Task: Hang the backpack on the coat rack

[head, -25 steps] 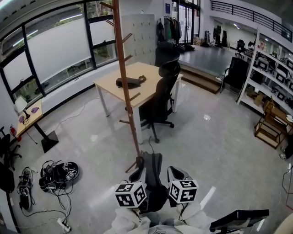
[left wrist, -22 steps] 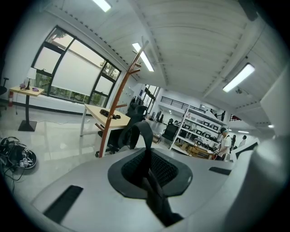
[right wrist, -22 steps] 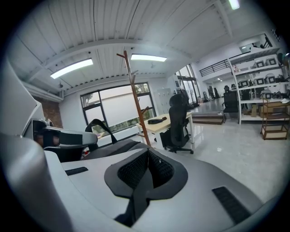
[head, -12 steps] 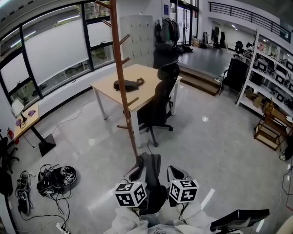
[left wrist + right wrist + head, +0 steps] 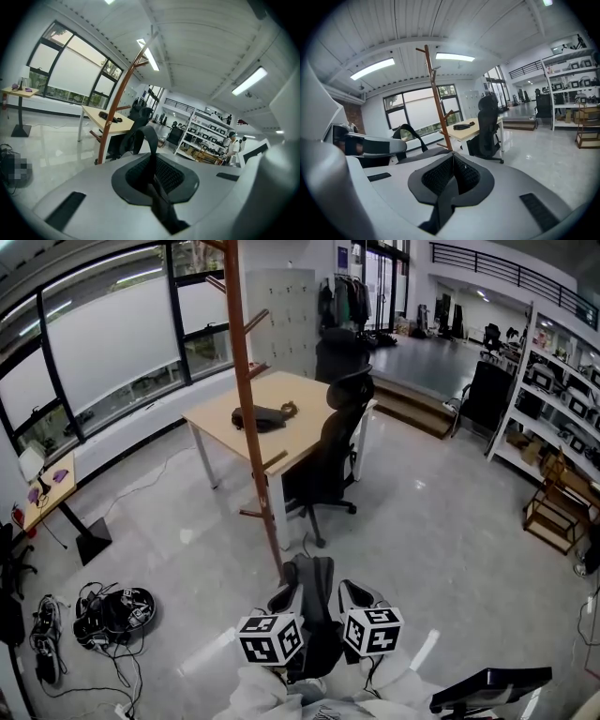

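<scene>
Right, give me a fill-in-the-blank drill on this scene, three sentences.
The left gripper and right gripper are each ____ on the backpack.
The coat rack's pegs hold ____.
The chair at the table is coloured ____.
Missing: shut; nothing; black.

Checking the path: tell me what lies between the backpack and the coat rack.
Nothing; the head view shows only a short stretch of bare grey floor between the dark grey backpack and the brown wooden coat rack.

The backpack [image 5: 314, 601] is matt dark cloth, the coat rack [image 5: 272, 531] smooth wood, the floor [image 5: 450, 521] glossy.
</scene>
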A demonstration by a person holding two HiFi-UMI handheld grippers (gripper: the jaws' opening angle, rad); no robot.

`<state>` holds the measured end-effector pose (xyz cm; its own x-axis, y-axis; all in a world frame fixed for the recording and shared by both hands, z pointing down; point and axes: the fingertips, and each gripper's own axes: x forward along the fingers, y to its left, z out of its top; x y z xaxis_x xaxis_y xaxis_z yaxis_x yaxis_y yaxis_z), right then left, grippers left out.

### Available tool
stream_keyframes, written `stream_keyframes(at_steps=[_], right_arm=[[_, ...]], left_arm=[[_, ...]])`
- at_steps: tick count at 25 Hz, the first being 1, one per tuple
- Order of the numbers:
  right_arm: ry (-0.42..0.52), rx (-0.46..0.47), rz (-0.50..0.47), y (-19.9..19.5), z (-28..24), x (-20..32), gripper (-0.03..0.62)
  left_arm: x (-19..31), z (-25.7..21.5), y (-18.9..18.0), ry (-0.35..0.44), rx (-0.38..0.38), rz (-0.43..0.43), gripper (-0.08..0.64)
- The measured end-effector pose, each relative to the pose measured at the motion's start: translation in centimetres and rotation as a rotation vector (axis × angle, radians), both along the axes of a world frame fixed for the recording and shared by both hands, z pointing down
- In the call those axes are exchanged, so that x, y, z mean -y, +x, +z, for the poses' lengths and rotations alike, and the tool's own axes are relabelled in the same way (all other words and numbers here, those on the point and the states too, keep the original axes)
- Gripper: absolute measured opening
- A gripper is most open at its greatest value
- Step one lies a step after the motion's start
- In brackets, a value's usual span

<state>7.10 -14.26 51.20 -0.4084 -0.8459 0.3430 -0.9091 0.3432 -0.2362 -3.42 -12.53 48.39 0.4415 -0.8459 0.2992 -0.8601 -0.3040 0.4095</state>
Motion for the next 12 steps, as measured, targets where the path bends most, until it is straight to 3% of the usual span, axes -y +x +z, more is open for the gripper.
stream_keyframes(at_steps=[12], right_arm=[[0.014,0.006,0.009,-1.1,-1.4,7.5,0.012]], left_arm=[[6.4,-0.2,0.5,-0.014,0.000,0.058,0.015]])
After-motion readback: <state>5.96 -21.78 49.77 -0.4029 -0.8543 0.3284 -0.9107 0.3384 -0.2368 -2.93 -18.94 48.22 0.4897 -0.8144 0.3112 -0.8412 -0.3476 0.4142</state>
